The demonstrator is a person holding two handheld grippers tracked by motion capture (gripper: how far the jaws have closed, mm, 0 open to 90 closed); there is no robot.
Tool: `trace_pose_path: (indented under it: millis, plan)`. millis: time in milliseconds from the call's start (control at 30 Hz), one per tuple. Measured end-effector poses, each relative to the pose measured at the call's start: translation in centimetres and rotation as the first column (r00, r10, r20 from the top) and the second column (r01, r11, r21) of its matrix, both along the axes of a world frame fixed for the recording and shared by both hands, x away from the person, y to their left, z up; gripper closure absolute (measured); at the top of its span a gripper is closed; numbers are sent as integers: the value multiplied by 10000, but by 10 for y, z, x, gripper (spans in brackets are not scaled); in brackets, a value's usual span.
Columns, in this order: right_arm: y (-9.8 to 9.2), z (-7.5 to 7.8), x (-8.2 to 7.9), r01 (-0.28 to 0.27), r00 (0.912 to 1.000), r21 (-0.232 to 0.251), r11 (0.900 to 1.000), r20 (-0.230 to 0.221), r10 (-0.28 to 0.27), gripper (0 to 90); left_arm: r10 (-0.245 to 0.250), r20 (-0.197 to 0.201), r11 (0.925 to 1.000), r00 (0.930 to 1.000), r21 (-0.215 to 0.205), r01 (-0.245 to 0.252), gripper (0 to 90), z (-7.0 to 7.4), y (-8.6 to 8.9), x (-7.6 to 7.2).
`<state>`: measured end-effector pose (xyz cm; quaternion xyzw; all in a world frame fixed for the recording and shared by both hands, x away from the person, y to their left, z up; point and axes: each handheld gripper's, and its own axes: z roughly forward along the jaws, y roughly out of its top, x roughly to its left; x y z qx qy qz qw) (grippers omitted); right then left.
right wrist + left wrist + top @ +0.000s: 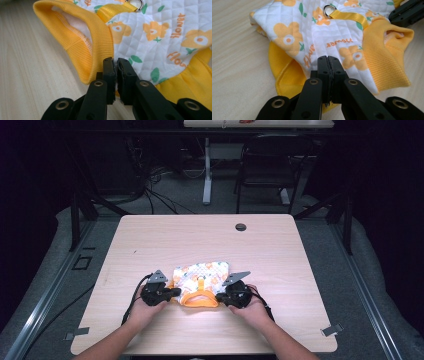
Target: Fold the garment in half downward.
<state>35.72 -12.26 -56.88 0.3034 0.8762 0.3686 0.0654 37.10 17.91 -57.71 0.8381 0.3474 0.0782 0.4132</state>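
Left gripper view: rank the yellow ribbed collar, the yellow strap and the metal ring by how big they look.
1. Yellow ribbed collar, by far the largest.
2. Yellow strap, a narrow band.
3. Metal ring, smallest.
The ring and strap lie farther from the camera than the collar's near edge, which exaggerates the gap.

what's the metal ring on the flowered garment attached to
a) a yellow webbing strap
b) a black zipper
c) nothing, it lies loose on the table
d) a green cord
a: in the left gripper view the metal ring sits at the end of a yellow strap on the quilted garment.
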Motion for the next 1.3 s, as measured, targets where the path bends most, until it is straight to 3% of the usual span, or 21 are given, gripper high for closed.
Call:
trace_pose_path:
  millis: [167,233,600,733,1067,1300]
  plan:
    - [1,1,7,139,9999,-155,9998,44,-138,846,273,-7,9994,9996,-203,-273,891,-2,1,6]
    - [1,0,9,279,9996,45,9996,9,-279,845,351,-43,9989,9994,-308,-352,891,-3,1,8]
    - [5,1,20,478,9988,-193,9987,110,-476,839,686,236,9976,9974,-69,-685,886,-2,-1,18]
    - [4,0,24,602,9982,60,9982,-30,-602,832,745,315,9971,9967,-182,-740,874,-2,1,20]
    - [-5,17,13,542,9977,418,9977,379,-558,824,704,600,9953,9957,-702,-661,840,20,9,6]
    - [-17,34,-3,478,9947,750,9960,872,-543,771,428,742,9968,9963,-707,-376,774,31,14,-11]
